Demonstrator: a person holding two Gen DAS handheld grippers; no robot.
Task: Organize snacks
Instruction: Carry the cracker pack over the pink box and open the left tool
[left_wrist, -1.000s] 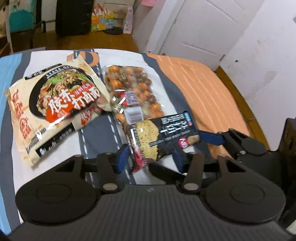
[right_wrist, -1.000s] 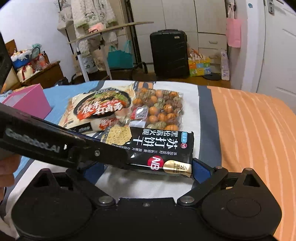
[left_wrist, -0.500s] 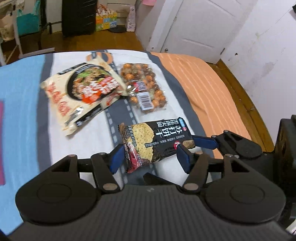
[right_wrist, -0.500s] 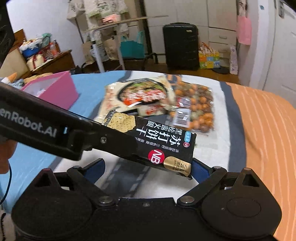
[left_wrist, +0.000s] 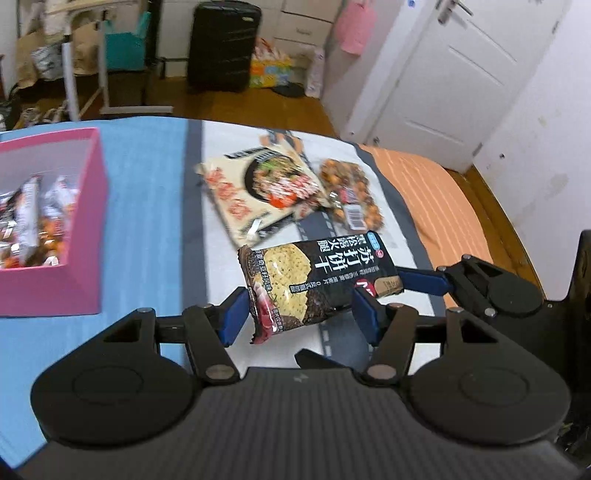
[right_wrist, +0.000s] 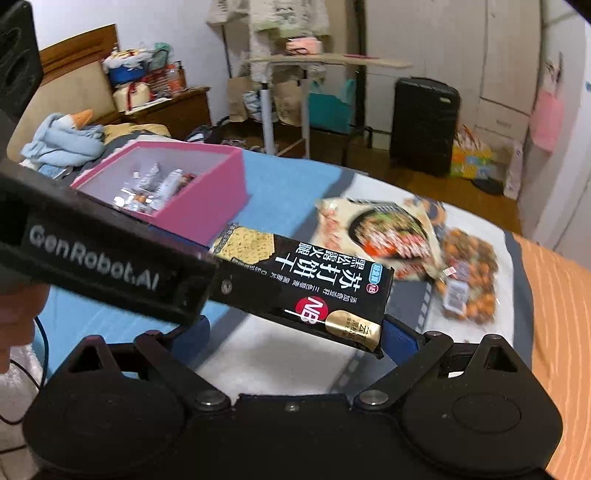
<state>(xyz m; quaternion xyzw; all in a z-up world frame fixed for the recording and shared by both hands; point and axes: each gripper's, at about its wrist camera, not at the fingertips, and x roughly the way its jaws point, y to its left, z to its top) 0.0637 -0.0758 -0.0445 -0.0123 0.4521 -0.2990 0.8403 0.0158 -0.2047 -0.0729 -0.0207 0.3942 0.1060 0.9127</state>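
A black cracker packet (left_wrist: 317, 280) hangs in the air above the bed, tilted. My left gripper (left_wrist: 298, 317) is shut on it, one blue pad at its left end and the other against its lower right part. My right gripper (right_wrist: 297, 334) is shut on the same packet (right_wrist: 314, 280). The right gripper's finger (left_wrist: 424, 282) presses the packet's gold-labelled end, and its other pad is mostly hidden behind the left gripper's black housing (right_wrist: 92, 258). A pink box (left_wrist: 85, 229) holding several wrapped snacks stands to the left.
A large noodle bag (left_wrist: 266, 192) and a clear bag of orange-brown balls (left_wrist: 351, 199) lie on the bed's white stripe beyond the packet. The bed (left_wrist: 147, 177) is blue at left and orange at right. A hand shows at the left edge of the right wrist view.
Both grippers have risen and swung left together with the packet between them. The pink box has come into view. The noodle bag and the ball bag stayed where they lay.
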